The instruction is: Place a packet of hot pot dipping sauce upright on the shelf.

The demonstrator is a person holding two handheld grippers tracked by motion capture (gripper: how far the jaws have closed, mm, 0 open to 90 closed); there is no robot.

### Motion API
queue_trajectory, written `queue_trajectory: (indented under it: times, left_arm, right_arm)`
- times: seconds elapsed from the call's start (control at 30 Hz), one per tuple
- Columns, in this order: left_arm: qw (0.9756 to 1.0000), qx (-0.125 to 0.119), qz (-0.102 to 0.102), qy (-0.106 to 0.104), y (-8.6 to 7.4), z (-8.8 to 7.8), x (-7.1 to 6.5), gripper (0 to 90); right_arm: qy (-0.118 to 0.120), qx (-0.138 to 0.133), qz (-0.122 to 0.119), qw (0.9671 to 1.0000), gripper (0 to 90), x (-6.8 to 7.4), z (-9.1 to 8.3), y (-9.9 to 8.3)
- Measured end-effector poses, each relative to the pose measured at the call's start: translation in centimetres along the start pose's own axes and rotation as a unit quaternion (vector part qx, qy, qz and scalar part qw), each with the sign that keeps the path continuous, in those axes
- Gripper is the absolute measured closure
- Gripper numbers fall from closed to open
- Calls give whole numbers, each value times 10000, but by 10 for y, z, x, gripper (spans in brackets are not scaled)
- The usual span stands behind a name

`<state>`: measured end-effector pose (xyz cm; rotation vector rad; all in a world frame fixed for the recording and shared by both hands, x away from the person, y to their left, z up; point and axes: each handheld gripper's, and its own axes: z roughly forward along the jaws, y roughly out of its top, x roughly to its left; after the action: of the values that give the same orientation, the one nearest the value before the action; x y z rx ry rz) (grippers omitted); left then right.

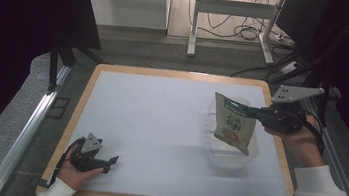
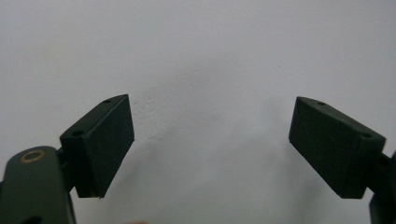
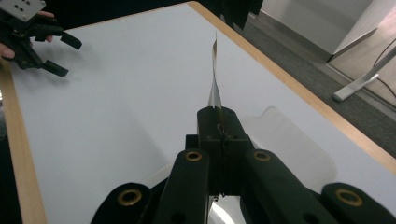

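High view: one pouch (image 1: 233, 124), flat, printed foil or plastic, green band at its top and a pale panel with lettering too small to read. It hangs over a clear tub (image 1: 230, 155) at the right side of the tabletop (image 1: 159, 121). Long axis runs from the top corner down and slightly right; the printed face turns toward the camera. Its lower edge sits at about rim height; whether it touches the tub cannot be told.

Tub: transparent plastic, rounded corners, hard to make out against the pale surface; its far wall is hidden behind the pouch.

Right hand-held gripper (image 1: 259, 112): black, grey three-cornered plate on top, jaws together and clamped on the pouch's upper right edge. Sleeve white, cut off at the frame's bottom right.

Right gripper view: pouch (image 3: 214, 74) seen edge-on, a thin, slightly wavy silver strip rising from the closed black jaws; its printed faces are hidden. Tub rim (image 3: 299, 140) shows faintly below and to the right.

Left hand-held gripper (image 1: 113, 163): rests at the near left of the tabletop, well apart from the pouch, jaws apart with nothing between them. The holding hand is partly cut off.

Left gripper view: two matte black rectangular pads (image 2: 109, 140) over plain white, faintly dimpled surface.

Tabletop: white sheet with a light wood border.
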<state>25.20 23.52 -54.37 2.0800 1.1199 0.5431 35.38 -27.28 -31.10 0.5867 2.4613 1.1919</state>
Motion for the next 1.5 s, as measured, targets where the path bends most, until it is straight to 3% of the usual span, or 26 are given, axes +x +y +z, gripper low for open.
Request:
queue_trajectory:
  times: [0.27,0.63,1.07,1.3,1.43,1.5]
  left_arm:
    - [10000,13,5,1,0,0,0,141]
    - [10000,21,3,22,0,1,-1,141]
    - [10000,13,4,30,0,0,0,140]
    - [10000,13,8,24,0,0,0,140]
    - [10000,12,13,23,0,0,0,141]
    - [10000,8,10,27,0,0,0,141]
  right_arm:
    - [120,-65,-131,9998,896,3,-6,4]
    - [265,33,-126,9996,896,-2,3,-8]
    - [409,314,172,9985,894,-7,31,-38]
    - [217,445,365,9981,873,-10,34,-47]
    - [88,401,476,9980,804,-11,31,-50]
    - [-46,366,516,9980,720,-10,29,-50]
